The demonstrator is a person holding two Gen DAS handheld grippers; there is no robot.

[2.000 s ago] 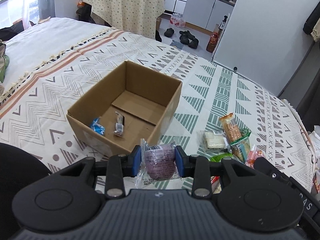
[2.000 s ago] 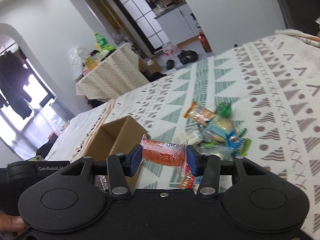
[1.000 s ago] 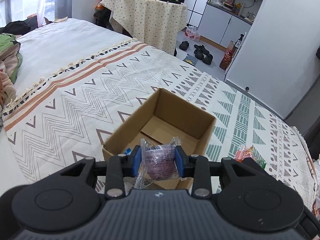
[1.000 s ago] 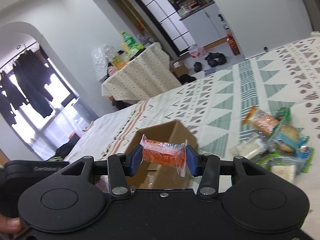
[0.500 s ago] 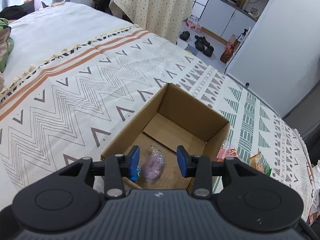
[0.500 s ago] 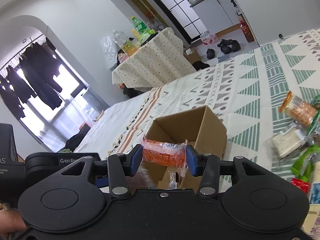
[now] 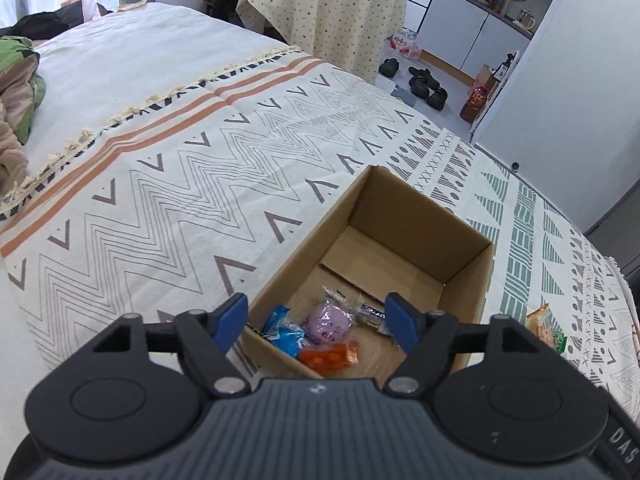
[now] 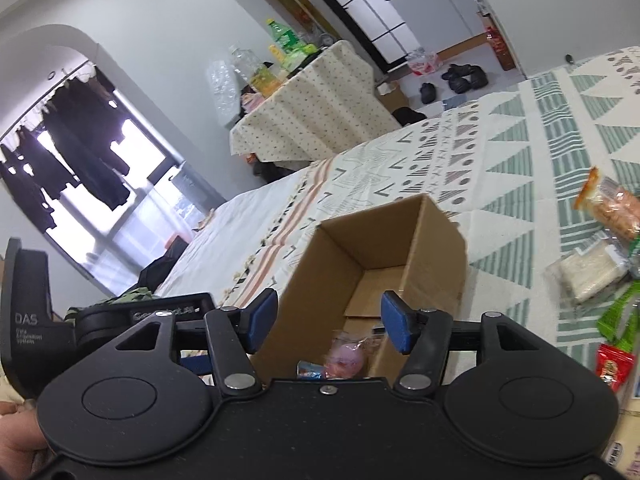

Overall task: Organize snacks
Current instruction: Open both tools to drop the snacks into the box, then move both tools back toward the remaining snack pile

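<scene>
In the lower centre of the left wrist view, the left gripper [image 7: 316, 322] hung over the open brown cardboard box [image 7: 466, 276] with its blue-padded jaws spread wide and nothing between them. On the box floor lay a round purple wrapped snack [image 7: 327, 322], a blue packet [image 7: 282, 330], an orange packet [image 7: 329, 356] and a dark narrow bar [image 7: 370, 314]. The right gripper [image 8: 329, 324] was likewise wide and empty above the box [image 8: 332, 280]. More loose wrapped snacks [image 8: 600, 240] lay on the patterned bedspread [image 8: 520, 152] at the right edge.
</scene>
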